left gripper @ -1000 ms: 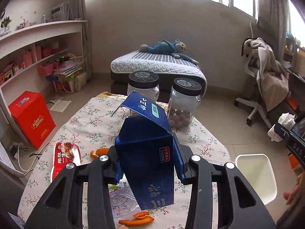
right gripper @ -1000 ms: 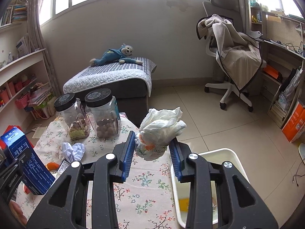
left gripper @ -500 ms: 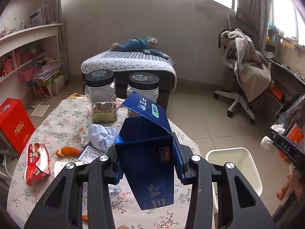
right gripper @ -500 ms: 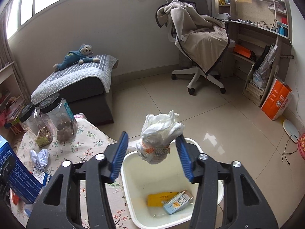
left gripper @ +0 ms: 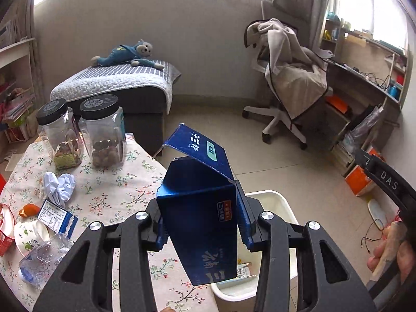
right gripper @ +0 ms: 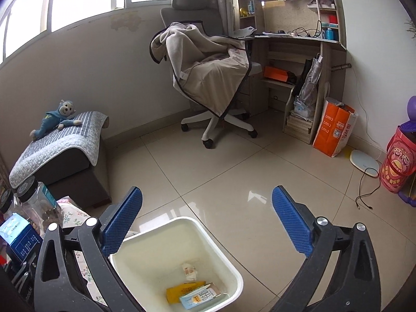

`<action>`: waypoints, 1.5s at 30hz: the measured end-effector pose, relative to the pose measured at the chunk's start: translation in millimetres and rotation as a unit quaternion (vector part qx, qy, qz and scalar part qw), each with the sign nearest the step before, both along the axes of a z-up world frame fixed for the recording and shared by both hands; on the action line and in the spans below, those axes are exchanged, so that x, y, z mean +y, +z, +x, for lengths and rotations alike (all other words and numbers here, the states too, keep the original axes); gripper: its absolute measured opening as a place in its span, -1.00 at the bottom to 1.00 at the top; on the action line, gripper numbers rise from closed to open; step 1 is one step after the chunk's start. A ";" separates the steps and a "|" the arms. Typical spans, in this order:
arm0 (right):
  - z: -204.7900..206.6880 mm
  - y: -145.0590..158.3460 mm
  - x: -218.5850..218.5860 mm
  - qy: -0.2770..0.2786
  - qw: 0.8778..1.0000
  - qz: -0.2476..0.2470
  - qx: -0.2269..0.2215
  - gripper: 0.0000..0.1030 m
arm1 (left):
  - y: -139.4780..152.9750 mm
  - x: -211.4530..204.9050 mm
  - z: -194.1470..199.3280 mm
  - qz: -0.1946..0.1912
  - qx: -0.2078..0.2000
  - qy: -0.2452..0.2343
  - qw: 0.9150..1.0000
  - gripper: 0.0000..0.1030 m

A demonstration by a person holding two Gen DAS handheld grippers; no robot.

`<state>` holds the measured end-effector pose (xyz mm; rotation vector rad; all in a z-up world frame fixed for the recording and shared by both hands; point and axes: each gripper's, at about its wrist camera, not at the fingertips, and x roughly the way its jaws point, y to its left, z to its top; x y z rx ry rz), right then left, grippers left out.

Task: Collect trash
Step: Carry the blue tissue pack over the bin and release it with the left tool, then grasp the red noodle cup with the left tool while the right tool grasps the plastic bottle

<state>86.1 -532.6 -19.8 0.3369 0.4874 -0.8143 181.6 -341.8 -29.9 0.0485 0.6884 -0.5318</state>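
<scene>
My left gripper (left gripper: 202, 221) is shut on a dark blue carton (left gripper: 200, 215) with its top flap folded open, held over the table edge next to the white bin (left gripper: 280, 208). Its light blue top (right gripper: 15, 227) shows at the left of the right wrist view. My right gripper (right gripper: 208, 223) hangs above the white bin (right gripper: 221, 254), its jaws opening wide with nothing between them. A crumpled white wrapper (right gripper: 189, 270) lies in the bin beside a yellow packet (right gripper: 182, 290) and a small box (right gripper: 201, 296).
The floral table (left gripper: 124, 182) carries two black-lidded jars (left gripper: 102, 132), crumpled white paper (left gripper: 59, 184), a blue-and-white label pack (left gripper: 56, 215), a paper cup (left gripper: 31, 236), a crushed clear bottle (left gripper: 44, 257) and orange peel (left gripper: 30, 209). A draped office chair (right gripper: 208, 78) stands beyond on the tiled floor.
The right gripper swung over the bin and opened; the white wrapper dropped from its jaws into the bin. The left gripper carried the blue carton rightward to the bin's side.
</scene>
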 end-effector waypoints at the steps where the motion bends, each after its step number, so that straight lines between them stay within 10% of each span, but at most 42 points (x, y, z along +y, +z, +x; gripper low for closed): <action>1: -3.2 -0.6 -5.4 -0.006 1.000 0.002 0.000 0.86 | -0.3 -7.3 -1.9 0.001 0.000 -0.006 1.000 -0.18; 10: -13.3 -16.5 -34.2 -0.031 0.999 0.007 0.028 0.86 | -12.1 -59.6 -11.4 0.013 0.020 -0.056 0.998 -0.15; 18: -12.8 -14.1 -23.1 -0.022 0.998 -0.024 0.044 0.86 | -5.7 -56.0 -21.5 0.051 -0.027 -0.031 0.998 0.42; 31: 9.8 0.2 45.0 0.057 0.993 -0.085 0.054 0.86 | 12.2 22.6 -10.7 0.081 -0.088 0.060 0.991 0.69; 45: 69.5 3.4 171.1 0.184 0.974 -0.114 0.065 0.86 | 8.0 146.7 27.8 0.088 -0.058 0.165 0.981 0.71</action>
